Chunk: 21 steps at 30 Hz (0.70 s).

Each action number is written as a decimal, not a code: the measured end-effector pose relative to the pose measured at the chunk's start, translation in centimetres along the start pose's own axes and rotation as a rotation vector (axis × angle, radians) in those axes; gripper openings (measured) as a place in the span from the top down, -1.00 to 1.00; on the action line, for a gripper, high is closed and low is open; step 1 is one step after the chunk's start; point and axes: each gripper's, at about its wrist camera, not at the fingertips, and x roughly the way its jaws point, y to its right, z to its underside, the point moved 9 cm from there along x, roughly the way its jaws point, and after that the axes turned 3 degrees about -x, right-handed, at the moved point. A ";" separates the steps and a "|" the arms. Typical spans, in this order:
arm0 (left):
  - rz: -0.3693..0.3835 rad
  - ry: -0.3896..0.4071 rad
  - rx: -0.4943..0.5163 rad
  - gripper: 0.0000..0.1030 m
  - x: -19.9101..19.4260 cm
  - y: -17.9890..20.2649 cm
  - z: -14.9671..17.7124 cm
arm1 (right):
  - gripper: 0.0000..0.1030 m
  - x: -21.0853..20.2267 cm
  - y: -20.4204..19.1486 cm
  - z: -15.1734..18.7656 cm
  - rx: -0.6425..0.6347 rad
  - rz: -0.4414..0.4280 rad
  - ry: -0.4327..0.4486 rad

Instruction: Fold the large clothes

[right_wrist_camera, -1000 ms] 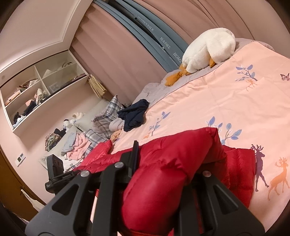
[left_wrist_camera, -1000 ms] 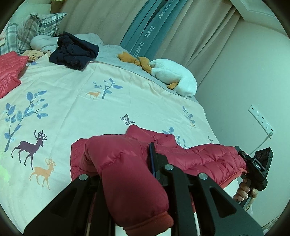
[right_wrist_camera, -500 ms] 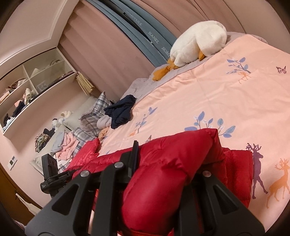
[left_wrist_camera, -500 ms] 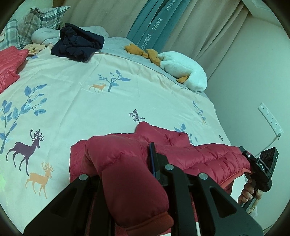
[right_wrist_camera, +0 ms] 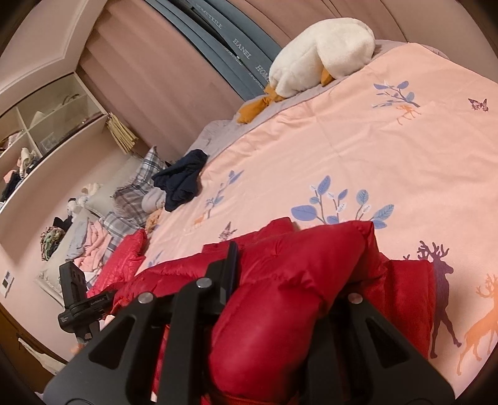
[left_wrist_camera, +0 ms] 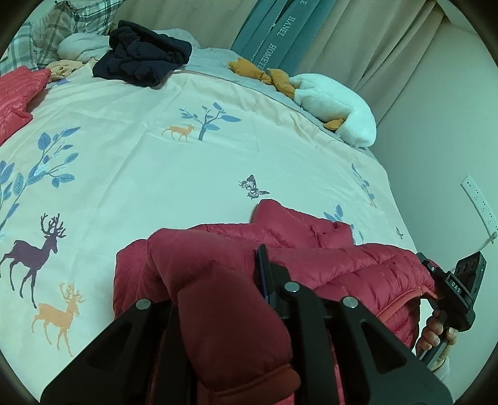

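Observation:
A red puffer jacket [left_wrist_camera: 358, 264] lies at the near edge of the bed with its body spread on the quilt. My left gripper [left_wrist_camera: 214, 280] is shut on one red sleeve [left_wrist_camera: 224, 305], held just above the jacket. My right gripper [right_wrist_camera: 289, 268] is shut on the other sleeve [right_wrist_camera: 280, 311]. In the left wrist view the right gripper's body [left_wrist_camera: 454, 293] and the hand holding it show at the jacket's far right. In the right wrist view the left gripper's body [right_wrist_camera: 77, 299] shows at the far left.
The bed has a pale quilt [left_wrist_camera: 155, 155] printed with deer and trees. A dark navy garment [left_wrist_camera: 143, 59], plaid pillows [left_wrist_camera: 71, 25] and a white plush goose [left_wrist_camera: 339, 106] lie at its far side. Another red garment [left_wrist_camera: 15, 96] lies at the left. Shelves [right_wrist_camera: 46, 124] hold clothes.
Both grippers have moved forward over the bed with the sleeves still held; the quilt and goose look closer. The jacket body has stayed in place.

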 end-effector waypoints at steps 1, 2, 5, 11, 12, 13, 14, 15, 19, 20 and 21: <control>-0.003 -0.004 -0.001 0.70 0.3 0.0 -0.1 | 0.69 0.2 0.2 0.1 0.003 0.004 -0.004; -0.007 -0.007 -0.001 0.69 0.5 -0.1 -0.1 | 0.69 0.6 0.5 0.1 0.008 0.010 -0.011; -0.020 -0.022 -0.005 0.64 1.4 -0.3 -0.2 | 0.69 1.3 1.2 0.3 0.018 0.023 -0.026; -0.033 -0.047 -0.009 0.64 2.8 -0.6 -0.3 | 0.69 2.5 2.1 0.5 0.033 0.046 -0.050; -0.034 -0.053 -0.011 0.64 3.1 -0.7 -0.3 | 0.69 2.6 2.3 0.6 0.034 0.051 -0.055; -0.035 -0.057 -0.013 0.64 3.3 -0.7 -0.4 | 0.69 2.8 2.4 0.6 0.037 0.056 -0.060; -0.037 -0.061 -0.014 0.64 3.6 -0.7 -0.4 | 0.69 3.1 2.6 0.7 0.040 0.062 -0.068; -0.039 -0.063 -0.013 0.63 3.7 -0.7 -0.3 | 0.70 3.2 2.8 0.8 0.042 0.065 -0.072; -0.055 -0.074 0.000 0.63 4.4 -0.8 -0.3 | 0.71 3.8 3.3 1.0 0.052 0.079 -0.087; -0.057 -0.076 0.001 0.63 4.5 -0.8 -0.3 | 0.71 4.0 3.3 1.0 0.053 0.082 -0.091; -0.059 -0.079 0.003 0.63 4.6 -0.8 -0.3 | 0.71 4.0 3.3 1.1 0.052 0.085 -0.094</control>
